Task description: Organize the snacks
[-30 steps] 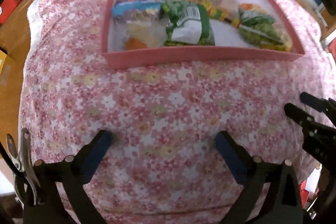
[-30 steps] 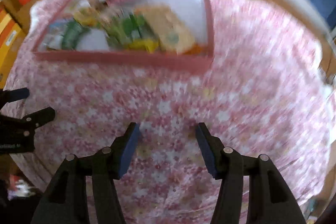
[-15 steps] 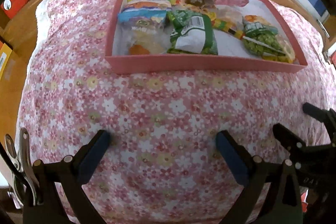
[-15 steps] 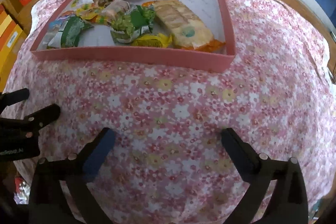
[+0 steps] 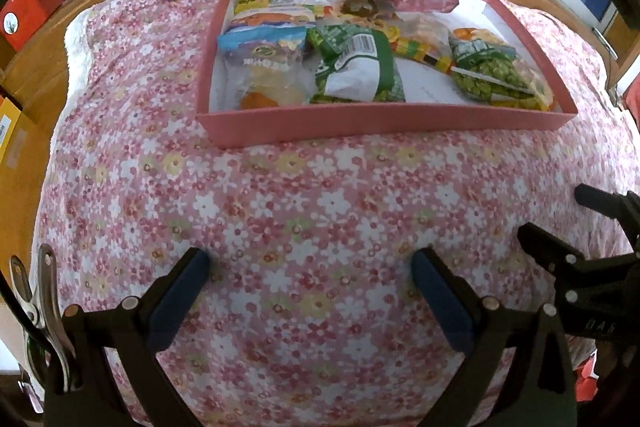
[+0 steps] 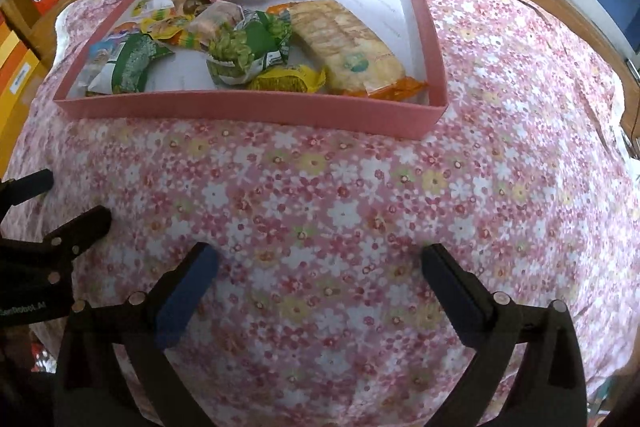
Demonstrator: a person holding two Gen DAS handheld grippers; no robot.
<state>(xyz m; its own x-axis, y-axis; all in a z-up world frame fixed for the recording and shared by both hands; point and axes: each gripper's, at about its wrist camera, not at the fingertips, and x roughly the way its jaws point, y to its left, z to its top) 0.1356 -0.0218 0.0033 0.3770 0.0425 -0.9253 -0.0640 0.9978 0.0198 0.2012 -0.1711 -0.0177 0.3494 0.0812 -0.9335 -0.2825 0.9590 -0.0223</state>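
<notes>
The shallow pink cardboard tray (image 6: 248,111) of snack packets lies well ahead of both grippers, across bare flowered cloth (image 6: 340,211), its long side running crosswise to their fingers. The right gripper (image 6: 320,275) has just been opening and stands wide with nothing between its jaws; the left gripper (image 5: 310,279) is likewise spread and empty. The long clear-wrapped cracker pack (image 6: 344,43) sits ahead of the right gripper and angles toward it, so the right hand seems nearer to it.

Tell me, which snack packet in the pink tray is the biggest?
The long cracker packet with orange ends, at the right end of the pink tray. It clearly outsizes the small green and yellow packets beside it.
</notes>
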